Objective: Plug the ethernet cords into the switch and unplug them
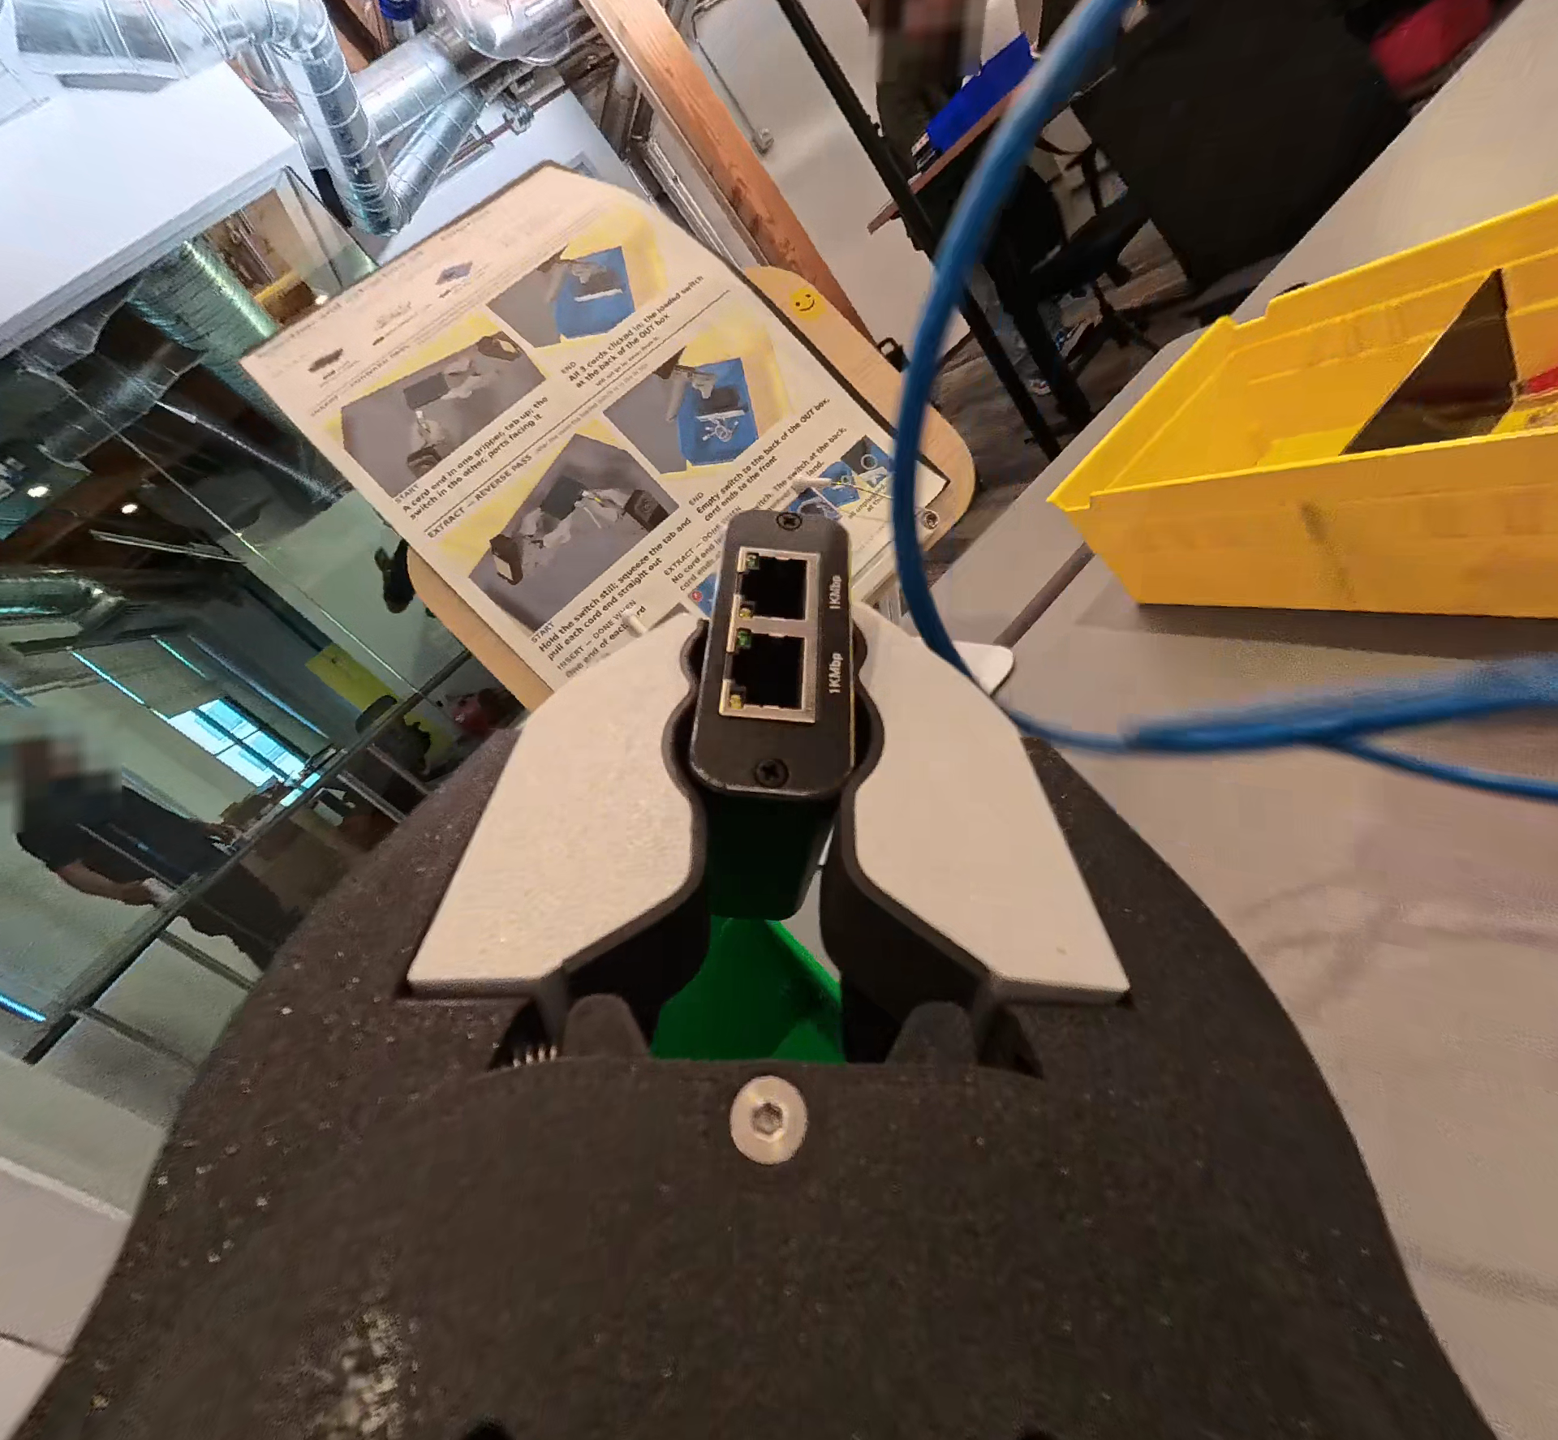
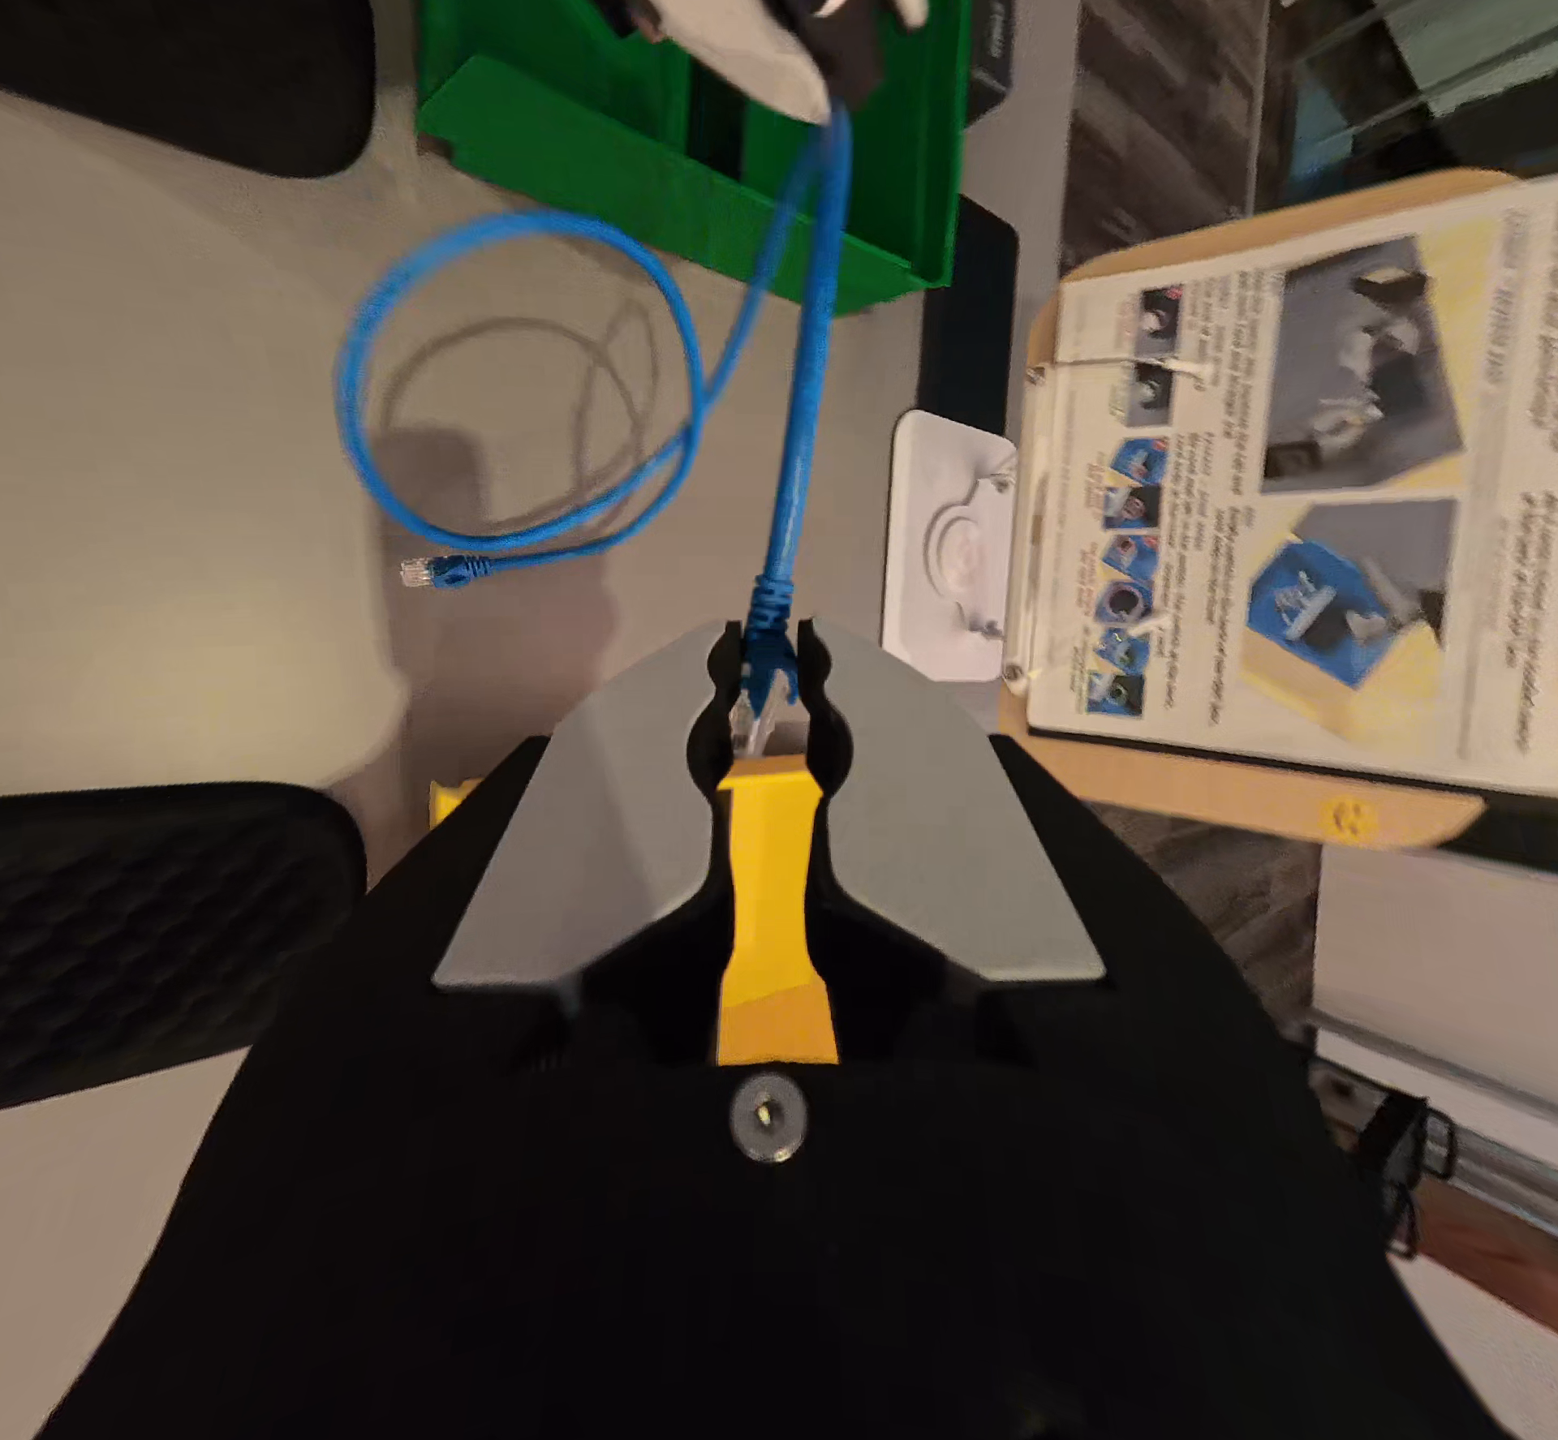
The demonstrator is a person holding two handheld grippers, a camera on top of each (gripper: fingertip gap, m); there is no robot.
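Your left gripper (image 1: 771, 713) is clamped on the switch (image 1: 774, 649), held up off the bench (image 1: 1265, 894) with its two ports facing the camera, both empty. Behind it stands an instruction board (image 1: 624, 422); the yellow bin (image 1: 1315, 472) sits toward the bench's far right.

Right wrist view, blurred: a loose blue cord (image 2: 523, 388) lies coiled near the bench's middle, its plug (image 2: 438, 572) free, just short of the green bin (image 2: 674, 160).

Your right gripper (image 2: 765, 683) is pinched narrow on a second cord's plug (image 2: 763, 675), clear tip pointing back toward the camera. That cord (image 2: 809, 354) runs up to the switch's far end; whether it's seated there, can't tell.

Looks like mid-task, with the front ports open. Next move: turn the plug toward a port, line it up, push straight in.
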